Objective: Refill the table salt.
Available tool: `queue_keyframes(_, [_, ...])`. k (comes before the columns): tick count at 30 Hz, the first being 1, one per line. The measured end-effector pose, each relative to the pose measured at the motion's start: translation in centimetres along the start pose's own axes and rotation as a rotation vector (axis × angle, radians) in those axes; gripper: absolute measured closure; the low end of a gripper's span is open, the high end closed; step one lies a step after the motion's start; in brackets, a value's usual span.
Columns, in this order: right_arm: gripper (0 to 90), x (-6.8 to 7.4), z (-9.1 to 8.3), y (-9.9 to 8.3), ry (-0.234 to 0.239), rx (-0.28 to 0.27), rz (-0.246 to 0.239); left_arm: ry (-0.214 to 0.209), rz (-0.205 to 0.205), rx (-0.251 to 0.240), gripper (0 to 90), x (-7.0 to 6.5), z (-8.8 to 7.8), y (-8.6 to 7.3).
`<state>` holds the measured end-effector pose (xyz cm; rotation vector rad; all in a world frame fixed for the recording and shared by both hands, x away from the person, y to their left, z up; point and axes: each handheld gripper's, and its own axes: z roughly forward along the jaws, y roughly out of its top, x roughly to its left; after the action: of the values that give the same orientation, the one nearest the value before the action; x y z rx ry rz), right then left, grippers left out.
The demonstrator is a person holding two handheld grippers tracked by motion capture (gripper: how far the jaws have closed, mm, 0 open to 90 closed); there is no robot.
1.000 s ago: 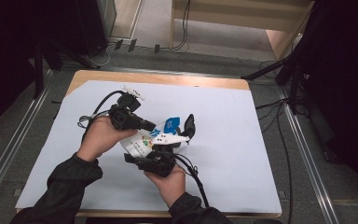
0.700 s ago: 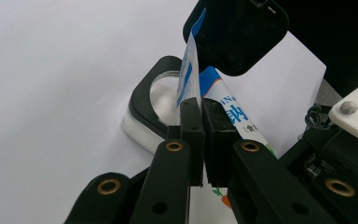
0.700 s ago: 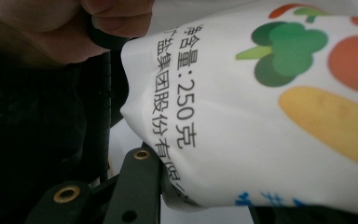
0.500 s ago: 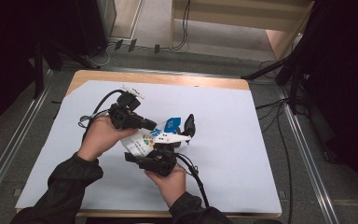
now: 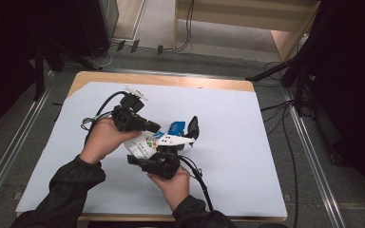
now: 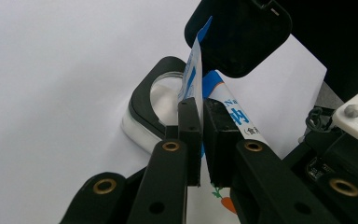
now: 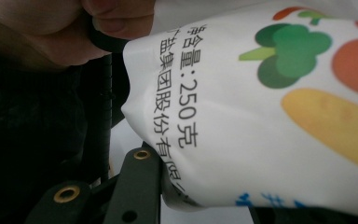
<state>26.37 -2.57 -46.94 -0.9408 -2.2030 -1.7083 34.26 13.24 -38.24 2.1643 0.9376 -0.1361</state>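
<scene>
A white bag point(image 5: 147, 142) printed with vegetables and a blue top point(image 5: 176, 127) is held above the table between both grippers. My left gripper point(image 6: 201, 119) is shut on the bag's thin blue-and-white top edge point(image 6: 192, 70); in the high view it point(image 5: 153, 127) reaches in from the left. From below, my right gripper point(image 5: 160, 151) holds the bag's body. In the right gripper view the bag point(image 7: 261, 107) bulges between the jaws and covers their tips, with black characters and "250" on it.
A black rounded piece point(image 5: 192, 127) stands just right of the bag, large in the left gripper view point(image 6: 237, 32). Beside the bag is a black ring with a white underside point(image 6: 144, 105). The light table sheet point(image 5: 247, 142) lies under everything.
</scene>
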Motion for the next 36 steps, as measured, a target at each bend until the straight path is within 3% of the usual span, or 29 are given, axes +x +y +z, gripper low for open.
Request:
queue_keyframes(10, [72.6,-0.05,0.07,-0.04,-0.01,0.01,-0.019,0.008,0.006,0.011,85.7,-0.05,0.08,-0.05])
queue_keyframes(16, [72.7,-0.02,0.06,-0.06,-0.017,0.011,-0.027,-0.008,0.032,0.005,86.9,-0.05,0.0,-0.09])
queue_keyframes(21, [72.7,0.03,0.08,0.0,-0.013,0.014,-0.035,-0.019,0.02,0.011,85.6,0.03,-0.15,-0.06])
queue_keyframes(29, [72.7,0.03,0.11,0.01,-0.01,0.013,-0.035,0.015,0.017,0.028,84.9,-0.26,-0.08,0.03])
queue_keyframes(36, [72.7,-0.11,-0.05,0.18,0.008,-0.005,-0.015,0.01,0.035,0.019,86.8,-0.39,0.02,0.06])
